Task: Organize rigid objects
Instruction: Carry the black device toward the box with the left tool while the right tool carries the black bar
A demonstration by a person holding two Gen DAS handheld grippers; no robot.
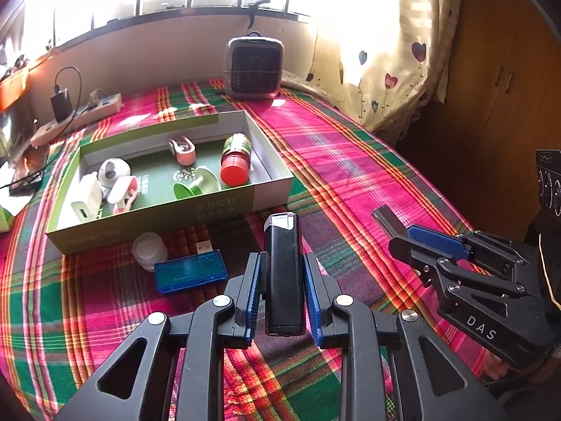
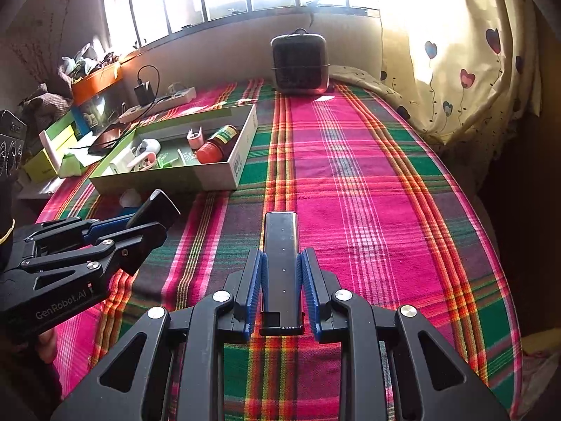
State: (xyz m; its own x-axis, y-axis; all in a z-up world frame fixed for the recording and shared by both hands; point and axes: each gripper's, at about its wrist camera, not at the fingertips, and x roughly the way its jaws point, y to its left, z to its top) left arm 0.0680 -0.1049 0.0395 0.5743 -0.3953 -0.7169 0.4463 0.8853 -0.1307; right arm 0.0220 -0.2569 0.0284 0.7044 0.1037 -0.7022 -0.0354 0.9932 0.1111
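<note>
Pinching a black lighter [image 1: 283, 273]: left tongs [image 1: 282, 293]; a dark bar [image 2: 281, 270]: right tongs [image 2: 282, 291].

box [image 1: 224, 207] blocks front-L; cloth [image 2: 368, 193] R open

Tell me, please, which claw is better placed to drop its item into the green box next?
Left, probably. The left claw holds a black bar that points at the green box just ahead. The right claw, gripping a dark metal bar, sits farther off beside it.
</note>
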